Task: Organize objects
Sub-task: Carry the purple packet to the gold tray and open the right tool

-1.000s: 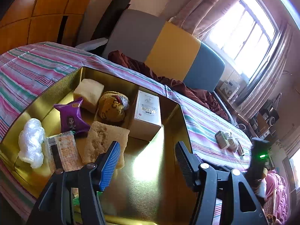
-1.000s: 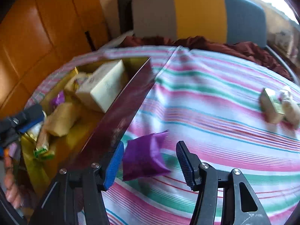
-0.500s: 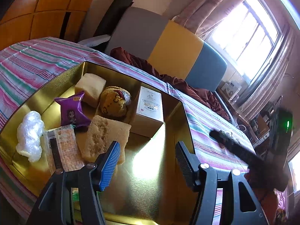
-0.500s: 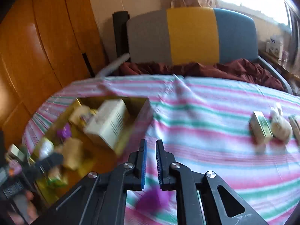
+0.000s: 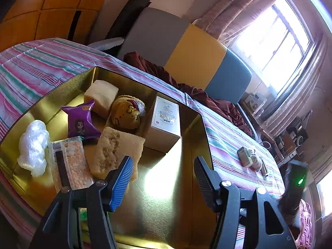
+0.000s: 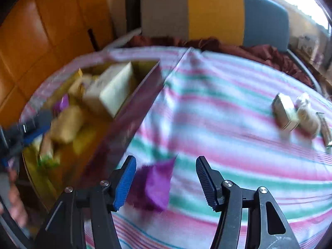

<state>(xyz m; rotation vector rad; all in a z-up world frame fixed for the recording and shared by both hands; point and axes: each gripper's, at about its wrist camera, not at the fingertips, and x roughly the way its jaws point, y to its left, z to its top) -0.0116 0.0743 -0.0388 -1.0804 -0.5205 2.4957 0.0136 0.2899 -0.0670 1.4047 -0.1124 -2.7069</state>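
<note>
In the left wrist view, the left gripper (image 5: 161, 178) is held with its jaws wide apart above the bare floor of a gold tray (image 5: 161, 213); nothing is between them. Inside the tray are seen a purple packet (image 5: 81, 122), a clear plastic bundle (image 5: 33, 147), a long wrapped snack bar (image 5: 69, 162), a pale spongy slab (image 5: 116, 151), a white cake-like block (image 5: 101, 97), a round brown bun (image 5: 127, 112) and a white box (image 5: 166, 122) standing against the far wall. The tray is set on a striped cloth (image 5: 37, 66). Further right on the cloth a small green box (image 5: 244, 156) lies beside a pale bundle (image 5: 256, 161).

In the right wrist view, which is blurred, the right gripper (image 6: 166, 180) is shown with jaws that have just been opening and now stand apart. A second purple packet (image 6: 153, 186) lies on the striped cloth between them, close to the left jaw; contact with either pad cannot be made out. The tray (image 6: 124, 122) is seen just left of this packet. A hand (image 6: 14, 199) is seen at the left edge.
</note>
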